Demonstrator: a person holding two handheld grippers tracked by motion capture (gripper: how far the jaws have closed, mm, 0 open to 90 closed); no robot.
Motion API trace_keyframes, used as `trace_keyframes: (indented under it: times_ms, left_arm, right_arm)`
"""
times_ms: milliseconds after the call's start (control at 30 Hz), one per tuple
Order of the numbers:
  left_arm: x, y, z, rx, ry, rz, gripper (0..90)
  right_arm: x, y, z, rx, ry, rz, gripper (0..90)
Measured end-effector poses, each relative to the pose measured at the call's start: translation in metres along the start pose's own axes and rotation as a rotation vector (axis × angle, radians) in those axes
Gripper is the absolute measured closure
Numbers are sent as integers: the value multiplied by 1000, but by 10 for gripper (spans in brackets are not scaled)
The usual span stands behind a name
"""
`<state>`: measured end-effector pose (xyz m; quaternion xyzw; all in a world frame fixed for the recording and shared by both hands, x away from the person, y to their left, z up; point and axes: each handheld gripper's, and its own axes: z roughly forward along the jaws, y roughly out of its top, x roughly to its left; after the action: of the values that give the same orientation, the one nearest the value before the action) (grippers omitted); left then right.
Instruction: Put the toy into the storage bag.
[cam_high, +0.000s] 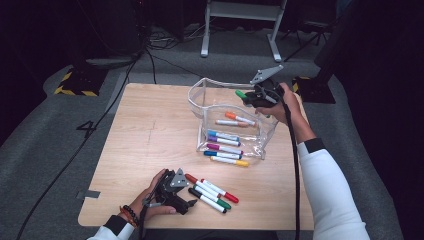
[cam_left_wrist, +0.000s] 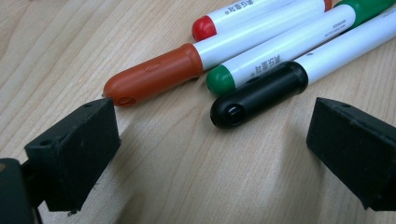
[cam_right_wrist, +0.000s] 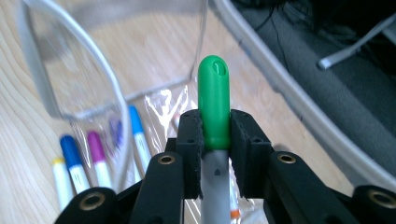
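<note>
Markers lie in two groups on the wooden table (cam_high: 150, 130), and we work between them with a gripper in each hand. Our right gripper (cam_right_wrist: 215, 140) has its two black jaws closed tight on a green-capped marker (cam_right_wrist: 214, 100), the cap sticking up past the jaw tips and the grey-white barrel running back between them. From the high view we hold that marker over the far right rim of the clear plastic pouch (cam_high: 210, 95), whose mouth stands open toward the far edge of the table. Inside the pouch we see an orange-capped marker (cam_high: 239, 118) near the top, then blue and purple ones lower down, and a yellow-capped marker (cam_high: 230, 161) just at its near edge.

Our left gripper (cam_left_wrist: 212, 154) rests low at the near side of the table with its jaws spread wide and nothing between them. Just ahead of the jaws lie four loose markers side by side: a brown-orange capped marker (cam_left_wrist: 154, 77) nearest the left jaw, a black-capped marker (cam_left_wrist: 259, 93) pointing into the gap, a green-ended marker (cam_left_wrist: 222, 79) touching the black cap, and a red-ended marker (cam_left_wrist: 204, 28) behind. We cannot tell whether the left jaw quite touches the brown-orange cap; it sits just beside it.
</note>
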<state>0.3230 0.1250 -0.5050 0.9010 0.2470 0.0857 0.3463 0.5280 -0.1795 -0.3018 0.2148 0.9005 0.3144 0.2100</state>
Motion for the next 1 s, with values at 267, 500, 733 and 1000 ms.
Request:
trace_keyframes:
  times_ms: [267, 500, 733, 1000]
  left_arm:
    - [0, 0, 0, 0, 0, 0, 28]
    - [0, 0, 0, -1, -2, 2, 30]
    - [0, 0, 0, -1, -3, 3, 30]
    - [0, 0, 0, -1, -3, 3, 30]
  right_arm:
    - [7, -3, 23, 201, 62, -33, 748]
    - [21, 1, 25, 265, 165, -80, 745]
    - [16, -3, 16, 169, 78, -47, 611]
    - [15, -18, -26, -125, 56, 19, 509]
